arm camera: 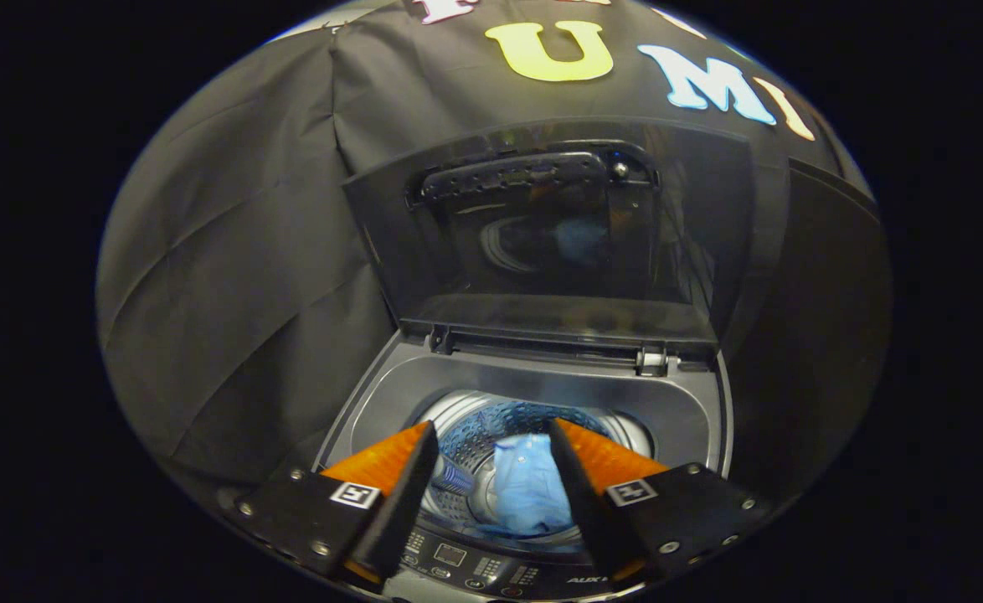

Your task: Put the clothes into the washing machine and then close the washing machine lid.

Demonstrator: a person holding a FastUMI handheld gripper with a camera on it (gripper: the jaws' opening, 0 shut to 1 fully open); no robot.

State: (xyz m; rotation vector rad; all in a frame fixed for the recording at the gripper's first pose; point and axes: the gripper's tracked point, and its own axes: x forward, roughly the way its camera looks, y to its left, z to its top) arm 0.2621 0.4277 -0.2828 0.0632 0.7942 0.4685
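Note:
A top-loading grey washing machine (533,389) stands below and ahead of me. Its dark see-through lid (554,234) is raised upright on its rear hinges, with the handle near its top edge. Down in the steel drum (479,431) lies a light blue garment (529,490). My gripper (493,431) hovers above the drum's mouth, open, with a wide gap between its fingers and nothing held. The garment shows through that gap, well below the fingertips.
The machine's control panel (475,569) runs along its front edge, just under my fingers. Black cloth walls (232,251) close in behind and to both sides of the machine.

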